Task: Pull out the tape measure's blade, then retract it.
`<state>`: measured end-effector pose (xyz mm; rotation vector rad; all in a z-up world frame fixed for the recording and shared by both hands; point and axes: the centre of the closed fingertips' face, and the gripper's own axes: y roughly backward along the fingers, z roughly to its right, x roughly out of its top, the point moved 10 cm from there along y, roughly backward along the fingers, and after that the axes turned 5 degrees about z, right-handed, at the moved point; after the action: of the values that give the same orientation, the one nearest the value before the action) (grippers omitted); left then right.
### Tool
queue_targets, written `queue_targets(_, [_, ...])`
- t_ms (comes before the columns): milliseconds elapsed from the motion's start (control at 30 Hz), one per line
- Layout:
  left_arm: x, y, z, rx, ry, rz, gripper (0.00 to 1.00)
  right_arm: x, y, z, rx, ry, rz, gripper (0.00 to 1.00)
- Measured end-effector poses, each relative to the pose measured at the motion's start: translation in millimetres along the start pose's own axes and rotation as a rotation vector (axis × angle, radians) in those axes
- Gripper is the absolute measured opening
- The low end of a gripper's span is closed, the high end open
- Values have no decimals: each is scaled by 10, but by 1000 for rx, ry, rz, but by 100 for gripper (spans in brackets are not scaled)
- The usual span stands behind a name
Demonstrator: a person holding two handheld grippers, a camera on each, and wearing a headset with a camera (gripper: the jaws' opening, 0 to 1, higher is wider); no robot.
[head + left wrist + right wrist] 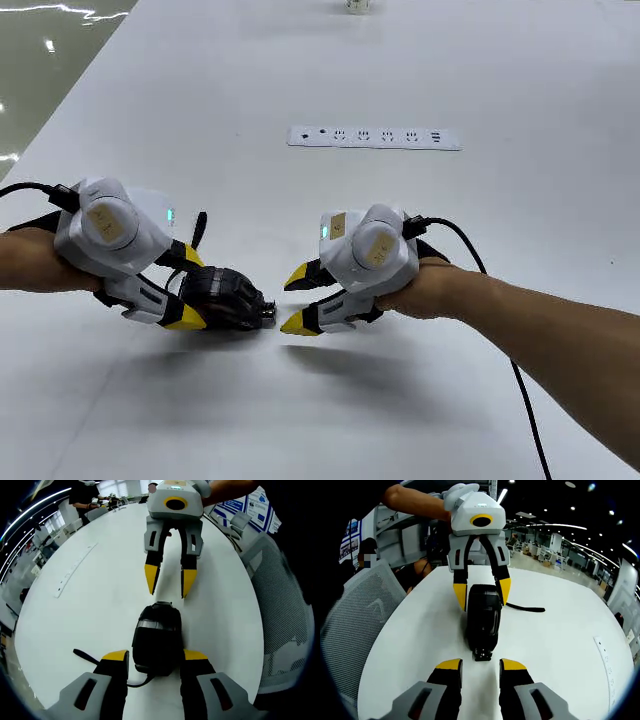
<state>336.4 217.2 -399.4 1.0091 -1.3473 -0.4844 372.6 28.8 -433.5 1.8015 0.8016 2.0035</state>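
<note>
Right forearm (560, 340) comes in low, hand around the right gripper (293, 298); its yellow-tipped jaws stand moderately apart, holding nothing, tips just short of the tape measure (225, 297) and aimed at its front end. Tape measure: compact black case, rubbery look, rounded body, lying on the white worktop (450, 80). From the left gripper view a grey-silver band (150, 625) crosses the top of the case. A small metal blade hook (482, 655) sits at the case mouth, on the side facing the right gripper. Black wrist strap (525, 609) trails off the back of the case, flat on the worktop. Left gripper (155, 655) has its jaws closed against both sides of the case, yellow tips pressed to its flanks. White power strip (375, 137) lies well beyond the tape measure, further up the worktop.
</note>
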Motion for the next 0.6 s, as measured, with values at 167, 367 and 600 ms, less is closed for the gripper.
queue_targets(167, [7,-32,3,-10,-19,-13,33,6,-63,9,12,13,-12,22])
queue_targets(367, [-9,-66,-3,-21,-21,-23,29,2,-145,16,29,23,-27,17])
queue_targets(600, [-22,-81,-11,-22,-25,-16,28,-20,-194,44,29,20,-37,14])
